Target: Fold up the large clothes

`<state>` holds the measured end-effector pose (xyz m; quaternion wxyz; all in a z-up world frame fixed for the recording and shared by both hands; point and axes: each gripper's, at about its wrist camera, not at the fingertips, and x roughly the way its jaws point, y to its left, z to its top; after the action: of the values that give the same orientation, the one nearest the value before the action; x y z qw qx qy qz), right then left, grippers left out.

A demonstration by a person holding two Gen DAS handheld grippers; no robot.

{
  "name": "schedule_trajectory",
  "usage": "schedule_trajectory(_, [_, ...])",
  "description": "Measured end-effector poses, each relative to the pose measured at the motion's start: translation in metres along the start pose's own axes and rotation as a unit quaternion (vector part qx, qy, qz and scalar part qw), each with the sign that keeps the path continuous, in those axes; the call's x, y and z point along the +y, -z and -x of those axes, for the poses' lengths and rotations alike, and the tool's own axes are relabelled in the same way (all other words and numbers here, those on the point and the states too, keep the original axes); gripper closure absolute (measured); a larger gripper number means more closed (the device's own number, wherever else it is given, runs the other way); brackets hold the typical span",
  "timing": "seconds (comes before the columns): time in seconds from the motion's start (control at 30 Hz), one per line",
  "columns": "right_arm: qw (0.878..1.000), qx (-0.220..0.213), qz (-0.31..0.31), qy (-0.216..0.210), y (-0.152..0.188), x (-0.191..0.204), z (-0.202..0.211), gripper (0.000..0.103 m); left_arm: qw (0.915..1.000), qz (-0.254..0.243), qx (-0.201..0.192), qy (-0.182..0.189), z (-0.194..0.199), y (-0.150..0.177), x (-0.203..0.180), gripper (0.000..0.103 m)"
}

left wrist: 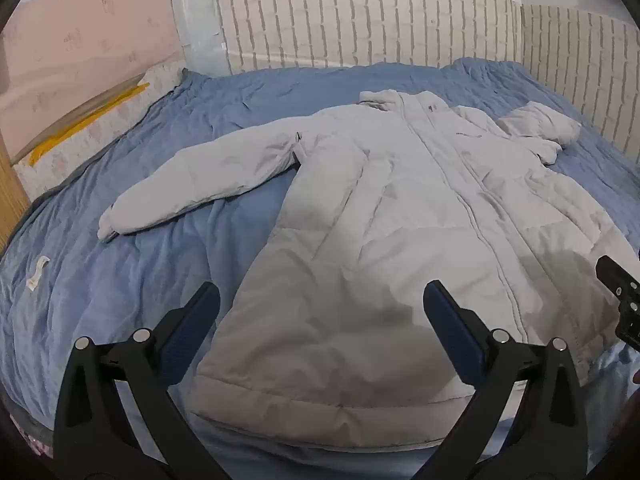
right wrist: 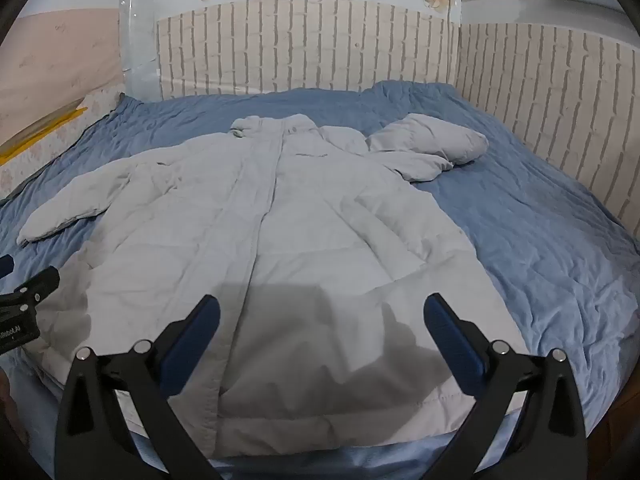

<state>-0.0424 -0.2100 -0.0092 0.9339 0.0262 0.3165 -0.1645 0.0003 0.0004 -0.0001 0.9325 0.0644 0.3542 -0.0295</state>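
A long pale grey padded coat (left wrist: 392, 208) lies flat, front up and zipped, on a blue bedspread (left wrist: 120, 272); it also shows in the right wrist view (right wrist: 280, 232). Its left sleeve (left wrist: 200, 176) stretches out to the left. Its right sleeve (right wrist: 432, 148) is bent back near the collar. My left gripper (left wrist: 320, 312) is open and empty above the hem's left part. My right gripper (right wrist: 322, 320) is open and empty above the hem's right part. Each gripper's body shows at the edge of the other's view.
A brick-pattern wall panel (right wrist: 320, 44) runs behind and to the right of the bed. A pink wall and a yellow strip (left wrist: 88, 120) lie at the left. A small white scrap (left wrist: 38, 272) lies on the bedspread at the left.
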Motion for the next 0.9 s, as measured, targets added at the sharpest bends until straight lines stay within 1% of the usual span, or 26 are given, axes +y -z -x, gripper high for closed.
schedule_trajectory(0.27, [1.0, 0.001, 0.004, 0.004, 0.0, 0.0, -0.001, 0.001, 0.9998, -0.012, -0.008, -0.01, 0.007, 0.002, -0.012, 0.003])
schedule_trajectory(0.37, [1.0, 0.002, 0.003, 0.004, 0.0, 0.0, -0.002, 0.001, 0.9999, -0.01, -0.002, -0.008, 0.01, 0.0, -0.013, 0.003])
schedule_trajectory(0.4, [1.0, 0.003, 0.003, 0.004, 0.0, 0.0, -0.002, 0.001, 1.0, -0.006, 0.004, -0.002, 0.003, 0.002, -0.008, 0.003])
schedule_trajectory(0.9, [1.0, 0.01, 0.013, 0.004, 0.002, 0.003, -0.005, 0.001, 0.9999, -0.003, 0.016, 0.004, -0.003, 0.003, -0.008, 0.003])
